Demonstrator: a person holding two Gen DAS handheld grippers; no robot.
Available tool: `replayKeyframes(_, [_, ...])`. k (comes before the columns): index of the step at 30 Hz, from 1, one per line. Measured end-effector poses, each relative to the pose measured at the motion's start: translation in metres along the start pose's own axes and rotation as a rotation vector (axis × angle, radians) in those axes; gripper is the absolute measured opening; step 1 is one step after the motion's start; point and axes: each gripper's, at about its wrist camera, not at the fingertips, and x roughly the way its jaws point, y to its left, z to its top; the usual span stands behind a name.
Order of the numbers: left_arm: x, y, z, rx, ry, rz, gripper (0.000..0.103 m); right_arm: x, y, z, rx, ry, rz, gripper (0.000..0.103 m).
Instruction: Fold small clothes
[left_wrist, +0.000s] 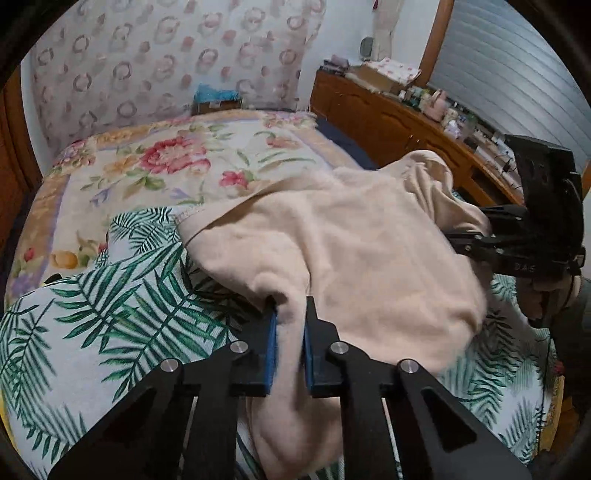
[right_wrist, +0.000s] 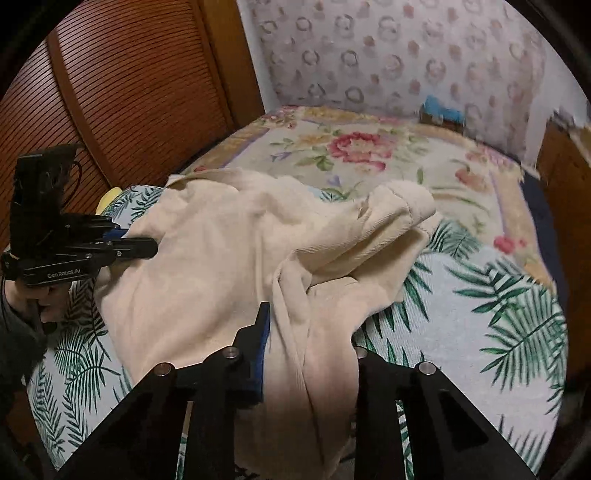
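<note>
**Both grippers pinch the cream garment at the bed's near edge**

A bed with a floral blanket (left_wrist: 177, 162) carries a palm-leaf cloth (left_wrist: 92, 317) at its near edge, and the cream garment (left_wrist: 332, 251) lies bunched on that cloth. The left gripper (left_wrist: 290, 343) is clamped on a fold; the right gripper (right_wrist: 306, 332) likewise grips cloth, probably to lift and spread it. The right view shows a ribbed cuff (right_wrist: 402, 206); the left shows a dresser (left_wrist: 388, 118).
</note>
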Motion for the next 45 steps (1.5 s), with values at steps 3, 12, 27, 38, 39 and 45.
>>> replayKeyframes(3, [-0.03, -0.002, -0.005, -0.014, -0.061, -0.017, 0.013, -0.019, 0.011, 0.01, -0.029, -0.058, -0.002, 0.021])
replayKeyframes(12, [-0.147, 0.015, -0.058, -0.064, -0.249, 0.086, 0.013, -0.031, 0.09, 0.046, -0.249, -0.124, 0.076, 0.021])
replayKeyframes(27, [-0.18, 0.109, -0.156, -0.356, -0.296, 0.282, 0.013, 0.122, 0.238, 0.12, -0.573, -0.077, 0.144, 0.021])
replayKeyframes(38, [-0.168, 0.113, -0.18, -0.449, -0.277, 0.343, 0.013, 0.177, 0.257, 0.158, -0.626, -0.007, 0.192, 0.022])
replayKeyframes(39, [-0.167, 0.113, -0.181, -0.45, -0.275, 0.347, 0.013, 0.181, 0.256, 0.159, -0.613, -0.001, 0.186, 0.022])
replayKeyframes(45, [-0.185, 0.104, -0.185, -0.426, -0.315, 0.379, 0.039, 0.183, 0.243, 0.171, -0.47, -0.05, 0.152, 0.041])
